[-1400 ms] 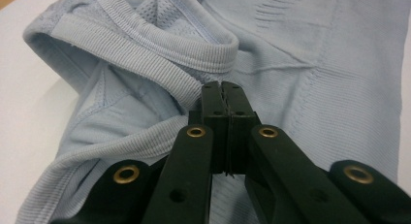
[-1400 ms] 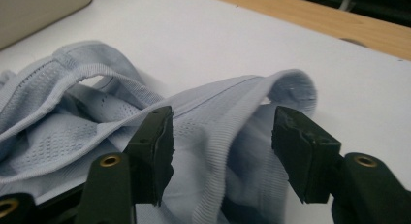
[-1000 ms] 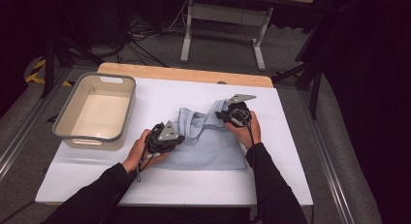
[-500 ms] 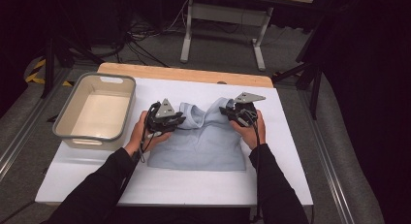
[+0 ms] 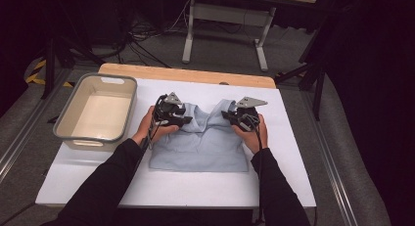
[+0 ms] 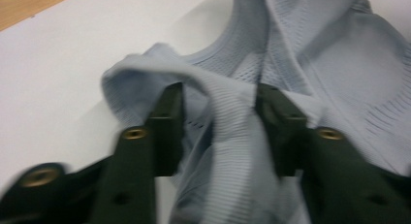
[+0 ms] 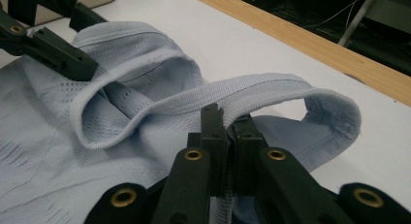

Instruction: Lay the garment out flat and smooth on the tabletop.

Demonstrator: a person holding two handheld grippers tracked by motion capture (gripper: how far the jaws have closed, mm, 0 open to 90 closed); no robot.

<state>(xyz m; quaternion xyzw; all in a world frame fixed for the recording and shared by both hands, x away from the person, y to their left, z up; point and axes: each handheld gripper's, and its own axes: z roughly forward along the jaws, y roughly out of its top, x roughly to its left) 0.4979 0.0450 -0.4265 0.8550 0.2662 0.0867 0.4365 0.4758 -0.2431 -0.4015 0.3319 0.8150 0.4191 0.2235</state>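
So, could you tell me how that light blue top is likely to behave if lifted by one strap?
Probably floppy: the light blue top already folds and sags around the right claw. Its thin, perforated knit suggests it is light. The strap may stretch.

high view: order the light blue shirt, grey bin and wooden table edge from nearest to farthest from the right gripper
From the right gripper:
1. Light blue shirt, held in its jaws.
2. Wooden table edge, beyond it at the far side.
3. Grey bin, far left, past the left gripper.

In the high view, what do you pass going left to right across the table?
Grey tub → left gripper → light blue top → right gripper → bare white table.
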